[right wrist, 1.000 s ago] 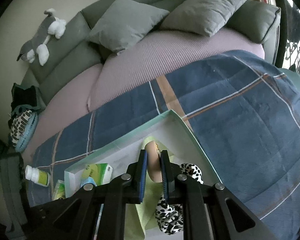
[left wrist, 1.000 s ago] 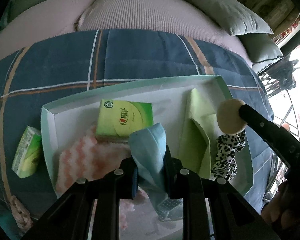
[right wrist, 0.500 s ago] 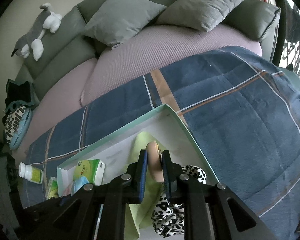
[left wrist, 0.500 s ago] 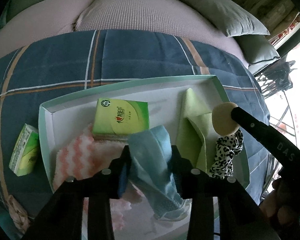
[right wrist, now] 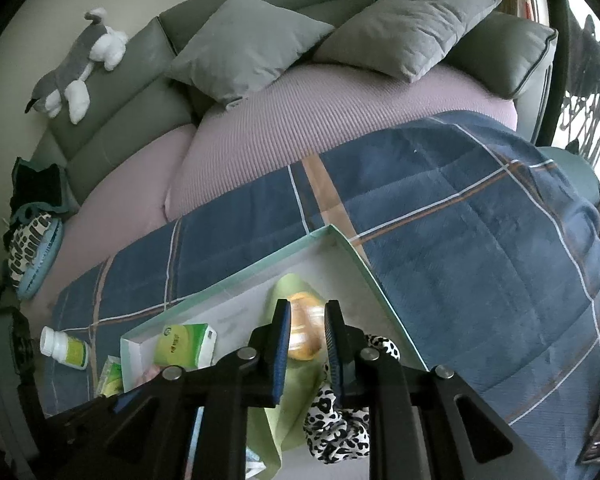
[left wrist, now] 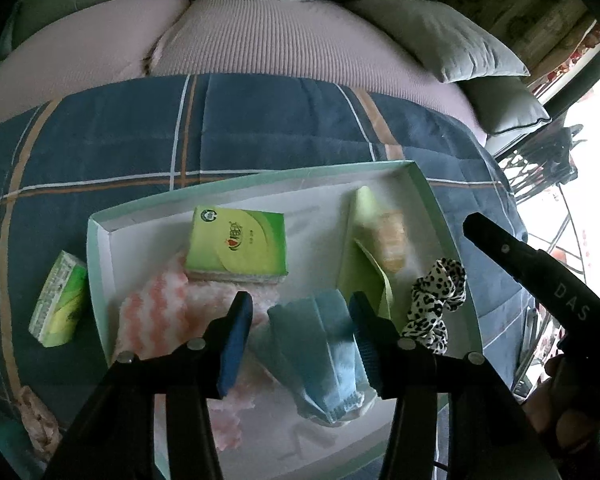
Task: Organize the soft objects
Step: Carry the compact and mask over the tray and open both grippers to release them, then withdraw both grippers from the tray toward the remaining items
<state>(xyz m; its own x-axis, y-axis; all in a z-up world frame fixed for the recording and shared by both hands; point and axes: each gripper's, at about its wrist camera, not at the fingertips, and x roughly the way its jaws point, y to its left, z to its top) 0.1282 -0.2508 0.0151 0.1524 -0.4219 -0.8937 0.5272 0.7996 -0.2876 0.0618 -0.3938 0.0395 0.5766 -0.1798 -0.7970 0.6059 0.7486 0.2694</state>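
Left wrist view shows the left tool (left wrist: 298, 338) just parted around the blue cloth (left wrist: 320, 354) lying in the tray (left wrist: 100, 248), the right tool (right wrist: 306, 334) slightly apart above the puff (right wrist: 302, 336); lifting carelessly could snag the cloth out.

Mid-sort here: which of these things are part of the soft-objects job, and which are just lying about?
Job:
tray
blue cloth
pink-and-white cloth
tissue pack
green cloth
beige puff
leopard scrunchie
small tissue pack outside the tray

Lying about:
white bottle
plush toy
grey pillows
plaid blanket
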